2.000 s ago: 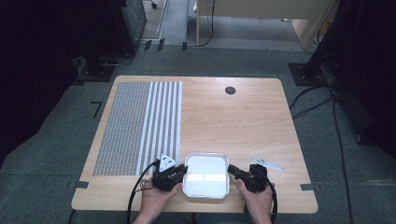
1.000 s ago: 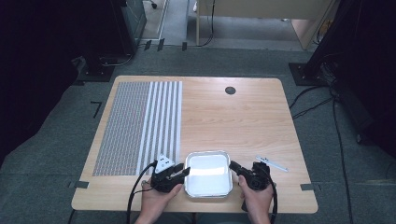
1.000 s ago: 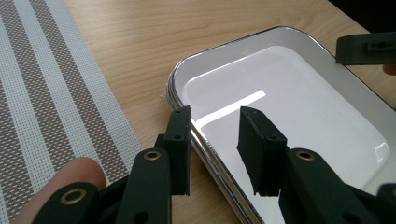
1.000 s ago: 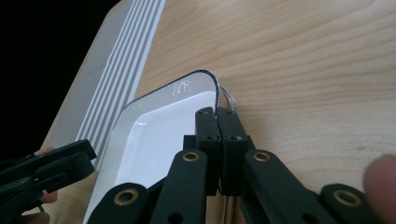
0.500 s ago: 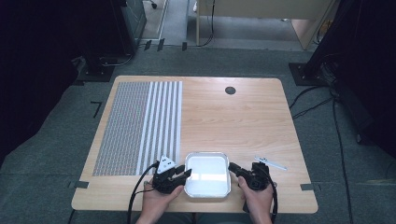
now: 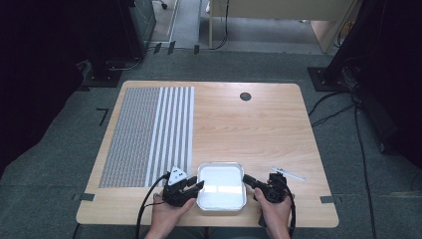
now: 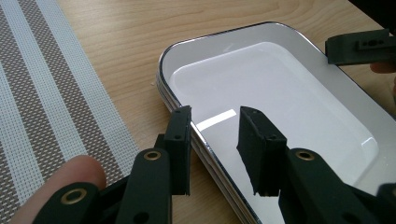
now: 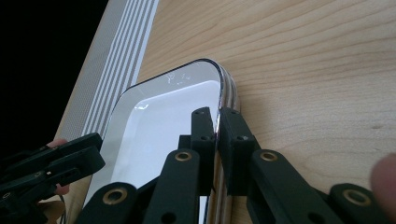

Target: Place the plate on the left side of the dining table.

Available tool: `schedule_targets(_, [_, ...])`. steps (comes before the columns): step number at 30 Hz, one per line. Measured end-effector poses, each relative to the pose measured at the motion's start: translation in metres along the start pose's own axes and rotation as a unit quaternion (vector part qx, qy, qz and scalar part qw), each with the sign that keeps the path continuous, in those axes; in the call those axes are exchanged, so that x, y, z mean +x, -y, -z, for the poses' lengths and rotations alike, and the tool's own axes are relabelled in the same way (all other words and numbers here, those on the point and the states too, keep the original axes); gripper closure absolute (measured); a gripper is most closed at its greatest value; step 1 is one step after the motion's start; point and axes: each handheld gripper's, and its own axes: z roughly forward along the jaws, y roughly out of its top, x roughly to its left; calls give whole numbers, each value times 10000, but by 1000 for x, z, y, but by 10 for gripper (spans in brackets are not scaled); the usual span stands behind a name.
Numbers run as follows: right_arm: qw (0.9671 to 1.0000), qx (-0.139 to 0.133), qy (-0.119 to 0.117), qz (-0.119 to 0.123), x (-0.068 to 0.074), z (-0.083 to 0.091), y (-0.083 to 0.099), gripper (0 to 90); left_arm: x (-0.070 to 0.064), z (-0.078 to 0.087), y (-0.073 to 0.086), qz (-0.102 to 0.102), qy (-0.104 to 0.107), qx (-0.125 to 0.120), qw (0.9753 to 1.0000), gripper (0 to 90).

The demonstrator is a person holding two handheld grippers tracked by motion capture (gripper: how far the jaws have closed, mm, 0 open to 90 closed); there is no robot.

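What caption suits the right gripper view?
Right gripper shut on the white tray's rim on the wooden table.

A striped mat point(image 6: 148, 135) is lying flat on the left half of the table point(image 6: 259, 129). A dark round grommet point(image 6: 245, 96) is sitting in the tabletop near the far edge. A thin white strip point(image 6: 289, 173) is lying near the right front corner. Cables point(image 6: 332, 108) are trailing across the grey floor point(image 6: 59, 149) beyond the right edge.
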Motion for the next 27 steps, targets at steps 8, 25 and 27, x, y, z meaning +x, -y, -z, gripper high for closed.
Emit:
schedule_targets(8, [9985, -8, 367, 415, 13, 0, 3, 839, 0, -1, 0, -32, -7, 17, 10000, 657])
schedule_targets(25, [9931, -457, 921, 570, 29, 10, 11, 886, -1, 1, -1, -74, -190, -122, 9997, 518])
schedule_targets(27, [9932, -488, 903, 540, 28, 13, 9, 885, 0, 4, -2, -12, -207, -200, 9996, 514])
